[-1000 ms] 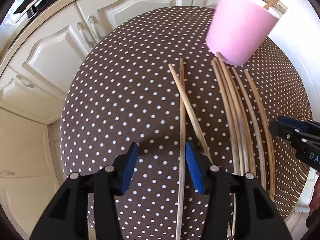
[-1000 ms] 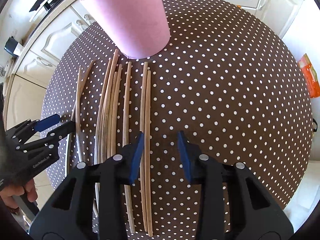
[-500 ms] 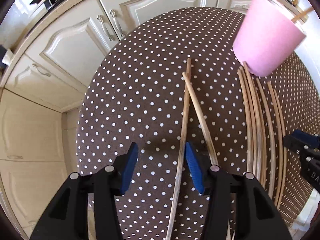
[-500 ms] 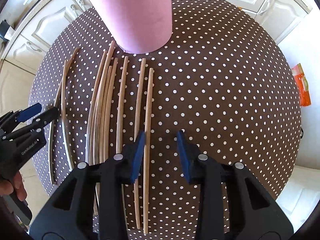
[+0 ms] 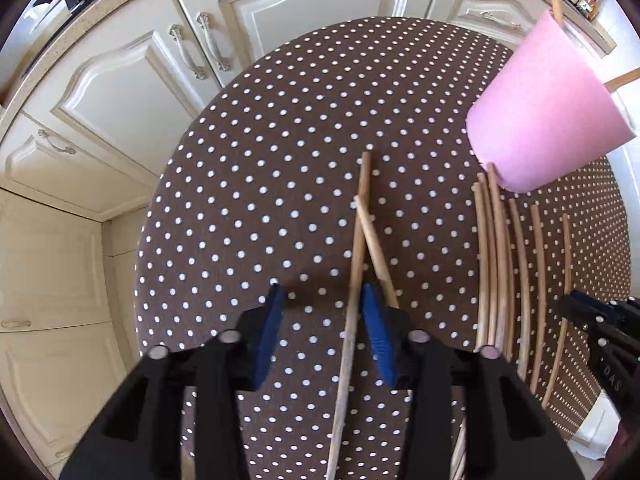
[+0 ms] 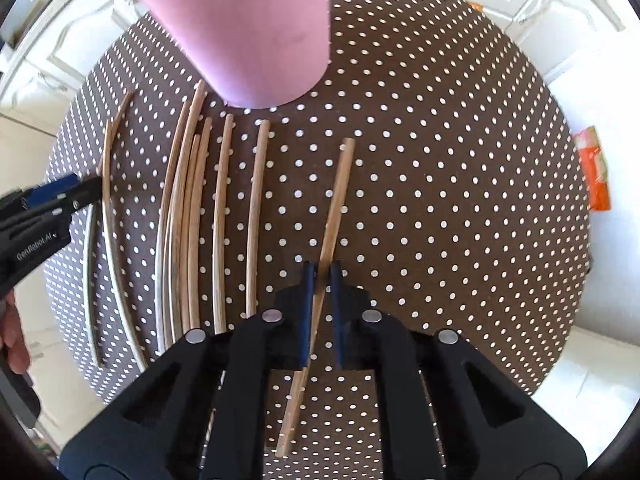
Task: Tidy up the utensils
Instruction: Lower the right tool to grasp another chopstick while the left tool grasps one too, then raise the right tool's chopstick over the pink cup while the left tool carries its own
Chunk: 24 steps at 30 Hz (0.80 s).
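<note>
Basically both grippers pointed down over the round brown white-dotted tablecloth table [image 6: 460,168]. Right gripper [image 6: 320,308] was clenched on a single thin wooden stick [image 6: 334,208], which ran between its blue pads and sat apart to the right of the row of loose wooden sticks [image 6: 192,216] lying side by side on the cloth. Left gripper [image 5: 320,328] jaws were closing with one long wooden stick [image 5: 354,280] between them, against the right pad; left pad wasn't touching it. A second, shorter stick [image 5: 374,248] crossed it and passed behind that right pad. Pink tapered cup [image 5: 548,108] stood at the far end of the row, holding sticks already.
</note>
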### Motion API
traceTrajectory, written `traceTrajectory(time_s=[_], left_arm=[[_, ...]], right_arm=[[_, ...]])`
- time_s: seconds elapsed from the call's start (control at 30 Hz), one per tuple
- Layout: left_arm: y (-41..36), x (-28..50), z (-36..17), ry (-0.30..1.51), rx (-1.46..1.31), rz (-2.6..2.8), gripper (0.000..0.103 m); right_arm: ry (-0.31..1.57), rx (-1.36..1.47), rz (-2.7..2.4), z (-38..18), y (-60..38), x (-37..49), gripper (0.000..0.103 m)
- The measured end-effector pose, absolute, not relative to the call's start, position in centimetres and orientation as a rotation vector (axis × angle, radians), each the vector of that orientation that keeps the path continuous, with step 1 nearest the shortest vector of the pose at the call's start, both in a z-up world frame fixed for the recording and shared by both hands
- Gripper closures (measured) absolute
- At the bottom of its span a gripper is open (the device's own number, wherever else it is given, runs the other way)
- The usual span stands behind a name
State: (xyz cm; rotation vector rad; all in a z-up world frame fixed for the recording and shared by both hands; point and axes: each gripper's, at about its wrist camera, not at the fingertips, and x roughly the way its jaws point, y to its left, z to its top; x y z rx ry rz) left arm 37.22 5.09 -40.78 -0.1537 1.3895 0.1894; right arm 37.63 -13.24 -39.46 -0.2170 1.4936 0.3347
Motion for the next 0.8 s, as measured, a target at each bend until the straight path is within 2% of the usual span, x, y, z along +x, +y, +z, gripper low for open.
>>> traceTrajectory(time_s=[0.07,0.1,0.13,0.37,0.67,0.73,0.8], left_arm=[[4.3,37.3,-40.7,1.380,-0.116,0.150,0.081],[4.0,37.5,-40.7,1.376,-0.109,0.136,0.093],[3.5,37.5,-40.7,1.370,-0.105,0.122,0.097],[3.8,35.6,-40.0,1.335,-0.164,0.122,0.098],[6.6,31.9,-37.7,1.284,-0.304,0.148,0.098],[5.9,31.9,-37.4,1.312,-0.222,0.185,0.098],[5.9,31.7,-36.8,1.303,-0.252,0.175,0.098]], right_arm=[[1.507,-0.189,0.345,-39.4,-13.4,38.3,0.096],[1.513,-0.182,0.352,-39.3,-13.4,38.7,0.097],[1.516,-0.180,0.357,-39.2,-13.4,38.9,0.097],[1.538,-0.025,0.393,-38.7,-16.4,40.5,0.097],[1.455,0.074,0.397,-35.9,-19.3,40.1,0.097],[1.437,0.084,0.387,-35.2,-19.9,39.6,0.097],[1.413,0.090,0.372,-34.6,-21.5,38.3,0.097]])
